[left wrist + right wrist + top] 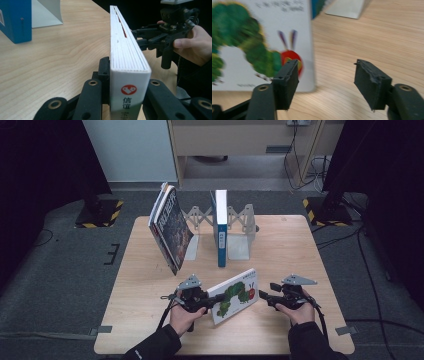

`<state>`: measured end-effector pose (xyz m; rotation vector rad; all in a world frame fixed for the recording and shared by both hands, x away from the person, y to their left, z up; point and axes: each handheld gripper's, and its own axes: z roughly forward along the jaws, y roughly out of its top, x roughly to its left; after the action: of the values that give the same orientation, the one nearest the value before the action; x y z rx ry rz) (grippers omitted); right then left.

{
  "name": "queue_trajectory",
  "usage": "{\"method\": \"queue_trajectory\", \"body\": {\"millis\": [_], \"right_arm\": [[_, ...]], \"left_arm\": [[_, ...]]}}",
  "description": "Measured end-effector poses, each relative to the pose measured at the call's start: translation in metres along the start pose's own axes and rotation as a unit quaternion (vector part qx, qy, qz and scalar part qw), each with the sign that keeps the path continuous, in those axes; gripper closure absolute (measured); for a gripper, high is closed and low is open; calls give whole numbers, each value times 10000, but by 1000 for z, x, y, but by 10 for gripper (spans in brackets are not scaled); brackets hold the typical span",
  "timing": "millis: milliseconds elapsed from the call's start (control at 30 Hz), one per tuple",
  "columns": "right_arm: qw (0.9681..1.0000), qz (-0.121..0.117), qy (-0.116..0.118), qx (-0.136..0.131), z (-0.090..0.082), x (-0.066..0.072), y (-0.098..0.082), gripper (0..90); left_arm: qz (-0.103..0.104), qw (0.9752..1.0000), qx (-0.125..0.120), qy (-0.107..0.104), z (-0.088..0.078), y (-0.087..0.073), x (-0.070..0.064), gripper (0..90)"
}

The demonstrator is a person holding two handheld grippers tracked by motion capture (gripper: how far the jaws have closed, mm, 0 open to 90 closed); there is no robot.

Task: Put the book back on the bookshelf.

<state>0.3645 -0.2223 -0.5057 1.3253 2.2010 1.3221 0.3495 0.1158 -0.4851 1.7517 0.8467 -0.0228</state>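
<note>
Two grippers work one caterpillar book [233, 296], which stands tilted at the surface's [140, 285] 6 o'clock edge. The left gripper [212, 301] has its fingers [96, 93] clamped on the book's spine end, at the book's 9 o'clock. The right gripper [264, 296], at its 3 o'clock, has fingers [285, 81] spread apart with nothing between them, one just beside the cover. At 12 o'clock one blue book [220, 227] stands upright among metal bookends [240, 232]; two dark books [170, 227] lean at 11 o'clock.
</note>
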Motion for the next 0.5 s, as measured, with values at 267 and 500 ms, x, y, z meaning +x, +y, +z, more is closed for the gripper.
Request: {"method": "queue_trajectory", "body": {"millis": [267,500], "right_arm": [[9968,-215,-665,393,-4,-17,-5,295],[9895,-260,-1101,895,-5,-33,-12,250]], "left_arm": [[4,9998,-116,161,-11,11,-1,751],[237,9986,-229,422,-19,23,-5,751]]}}
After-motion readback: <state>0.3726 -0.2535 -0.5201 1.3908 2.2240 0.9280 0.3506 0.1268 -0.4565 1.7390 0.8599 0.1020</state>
